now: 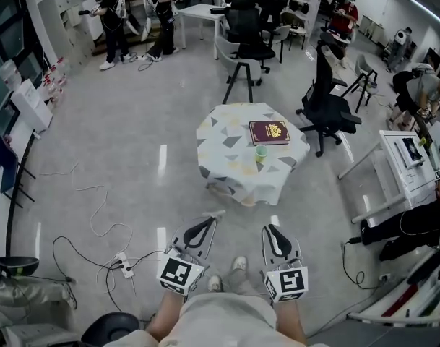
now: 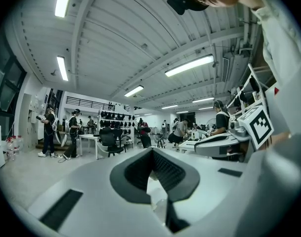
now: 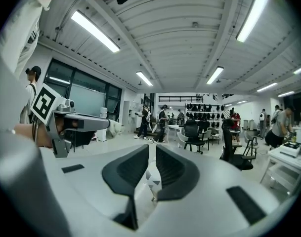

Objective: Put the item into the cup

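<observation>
**Both tongs empty, table and cup well ahead**

The person stands on open floor, well apart from a small round table (image 1: pixel 227 161) under a patterned cloth. On it sits a green cup (image 1: pixel 261 152), just in front of a dark red book (image 1: pixel 269 131). The pictures are too small to show which item is meant for the cup, and nothing shows inside the cup.

The left tongs (image 1: pixel 214 217) have their tips together and hold nothing. The right tongs (image 1: pixel 269 228) are closed to a thin slit, also empty. Both point toward the table.

The task looks unstarted: approach, pick-up and drop all remain.

The floor to the table is bare. A black office chair (image 1: pixel 328 110) stands just beside the table's right, and cables (image 1: pixel 97 215) trail off to the left.
</observation>
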The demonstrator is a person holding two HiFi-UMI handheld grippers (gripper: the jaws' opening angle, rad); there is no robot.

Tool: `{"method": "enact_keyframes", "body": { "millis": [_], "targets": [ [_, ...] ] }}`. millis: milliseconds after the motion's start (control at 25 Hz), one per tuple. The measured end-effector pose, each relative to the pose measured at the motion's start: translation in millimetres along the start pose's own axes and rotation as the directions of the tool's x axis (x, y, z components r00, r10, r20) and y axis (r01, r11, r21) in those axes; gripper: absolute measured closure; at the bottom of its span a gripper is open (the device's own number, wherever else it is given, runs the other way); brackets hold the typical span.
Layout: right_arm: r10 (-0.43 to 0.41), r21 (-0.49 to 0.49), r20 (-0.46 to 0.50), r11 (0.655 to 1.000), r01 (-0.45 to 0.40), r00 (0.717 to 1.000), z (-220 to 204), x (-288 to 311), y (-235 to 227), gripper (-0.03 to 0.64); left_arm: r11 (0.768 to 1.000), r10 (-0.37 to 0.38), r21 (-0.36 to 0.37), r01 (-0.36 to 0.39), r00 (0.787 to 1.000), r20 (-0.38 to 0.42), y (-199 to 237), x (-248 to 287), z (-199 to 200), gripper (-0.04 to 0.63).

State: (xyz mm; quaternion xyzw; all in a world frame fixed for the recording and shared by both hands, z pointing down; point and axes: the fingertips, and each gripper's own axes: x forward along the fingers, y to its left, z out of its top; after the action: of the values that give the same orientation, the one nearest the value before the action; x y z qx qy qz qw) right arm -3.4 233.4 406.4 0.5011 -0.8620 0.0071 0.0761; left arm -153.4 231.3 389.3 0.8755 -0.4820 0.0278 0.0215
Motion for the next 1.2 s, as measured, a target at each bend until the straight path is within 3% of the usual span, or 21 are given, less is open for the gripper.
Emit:
{"method": "enact_keyframes", "body": {
  "millis": [800,1200],
  "targets": [
    [0.039,0.014,0.037,0.999,-0.04,0.999,10,60,-110,0.565,0.999,0.024,0.035,-0.024,1.0,-0.002,-9,120,19,0.584],
    [0.101,0.042,0.065,0.994,-0.104,0.993,14,77,-146,0.566,0.996,0.081,0.045,-0.08,0.997,-0.019,-23,150,24,0.584]
  ]
}}
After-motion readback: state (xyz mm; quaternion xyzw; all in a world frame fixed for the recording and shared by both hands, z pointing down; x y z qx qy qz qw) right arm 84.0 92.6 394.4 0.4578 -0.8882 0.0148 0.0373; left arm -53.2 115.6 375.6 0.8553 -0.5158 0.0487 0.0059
